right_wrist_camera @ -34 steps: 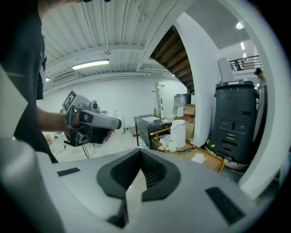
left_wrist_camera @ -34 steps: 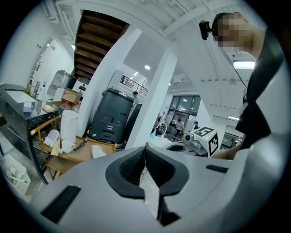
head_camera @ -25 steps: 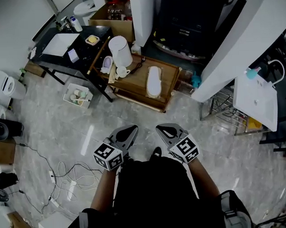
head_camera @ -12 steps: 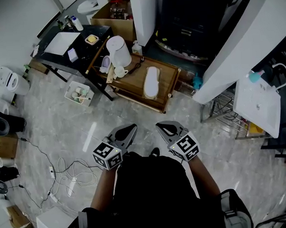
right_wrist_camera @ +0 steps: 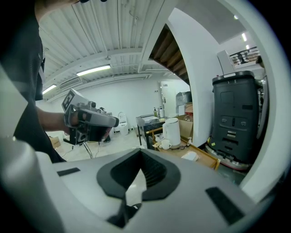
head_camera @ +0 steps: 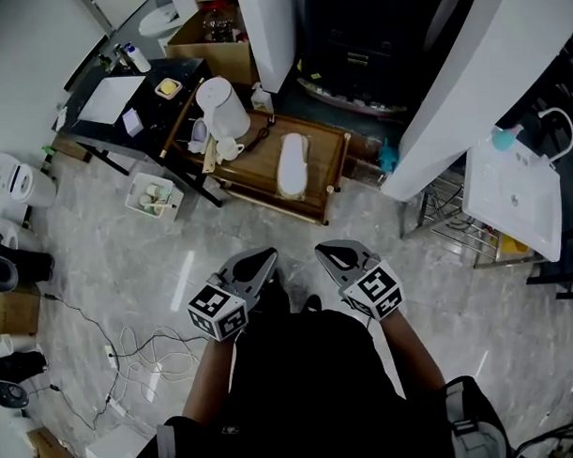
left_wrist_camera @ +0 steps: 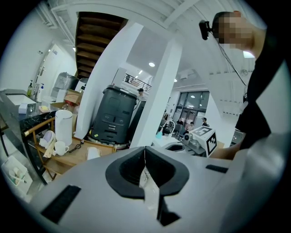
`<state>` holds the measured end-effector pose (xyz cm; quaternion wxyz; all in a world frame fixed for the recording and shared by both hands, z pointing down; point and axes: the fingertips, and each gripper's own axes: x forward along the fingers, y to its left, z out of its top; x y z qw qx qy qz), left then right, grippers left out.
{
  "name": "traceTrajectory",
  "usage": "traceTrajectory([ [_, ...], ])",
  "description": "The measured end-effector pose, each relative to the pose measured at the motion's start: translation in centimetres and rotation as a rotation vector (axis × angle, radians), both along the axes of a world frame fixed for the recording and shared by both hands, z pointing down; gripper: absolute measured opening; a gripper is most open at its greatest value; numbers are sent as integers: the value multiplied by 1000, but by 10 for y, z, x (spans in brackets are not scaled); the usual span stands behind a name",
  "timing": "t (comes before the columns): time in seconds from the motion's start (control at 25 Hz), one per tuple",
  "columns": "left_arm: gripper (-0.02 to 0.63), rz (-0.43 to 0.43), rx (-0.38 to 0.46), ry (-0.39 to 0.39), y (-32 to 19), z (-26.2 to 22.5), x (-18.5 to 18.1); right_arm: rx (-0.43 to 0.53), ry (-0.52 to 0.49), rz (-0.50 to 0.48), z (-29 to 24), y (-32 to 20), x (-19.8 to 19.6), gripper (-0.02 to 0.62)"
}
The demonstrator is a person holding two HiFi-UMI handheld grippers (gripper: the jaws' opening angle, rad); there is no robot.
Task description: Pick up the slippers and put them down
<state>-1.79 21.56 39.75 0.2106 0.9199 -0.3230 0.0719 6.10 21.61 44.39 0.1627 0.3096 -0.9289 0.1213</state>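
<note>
Tongs, head view: left tongs (head_camera: 261,262) and right tongs (head_camera: 327,253) are held side by side close to the body, over the pale floor (head_camera: 174,237), touching nothing. One white slipper (head_camera: 291,165) lies on a low wooden table (head_camera: 330,186) well ahead of both, with a white kettle (head_camera: 218,104) at that table's left end. I can make out only one slipper.

Step in hand, as I judge it: the approach. No pick-up has begun, and the slipper is well out of reach.

Left gripper view: left tongs (left_wrist_camera: 144,151) have their jaws pressed together with nothing between them. The slipper (left_wrist_camera: 93,153) shows low and left of the tips, on the table beside a mug (left_wrist_camera: 60,148) and the kettle (left_wrist_camera: 63,127).

Right gripper view: right tongs (right_wrist_camera: 140,152) are likewise closed tight and empty. The slipper (right_wrist_camera: 190,156) sits right of the tips, and the kettle (right_wrist_camera: 172,131) stands beyond it.

Next move, by my reading:
- close the distance to the table;
- spread one pair of jaws before reaching, since neither could take anything as it stands;
- bring them down over the slipper's edge or upper, keeping clear of the mug and kettle at the far end.
</note>
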Motion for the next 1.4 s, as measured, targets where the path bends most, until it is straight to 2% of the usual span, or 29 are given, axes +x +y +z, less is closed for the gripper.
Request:
traceTrajectory([
  [0.52, 12, 78, -14, 25, -38, 9, -1, -11, 33, 69, 5, -24, -2, 8],
  [1.04, 12, 172, -48, 56, -121, 19, -13, -33, 60, 158, 8, -96, -22, 8],
  [1.4, 12, 290, -27, 67, -186, 11, -12, -21, 77, 255, 4, -154, -31, 8],
])
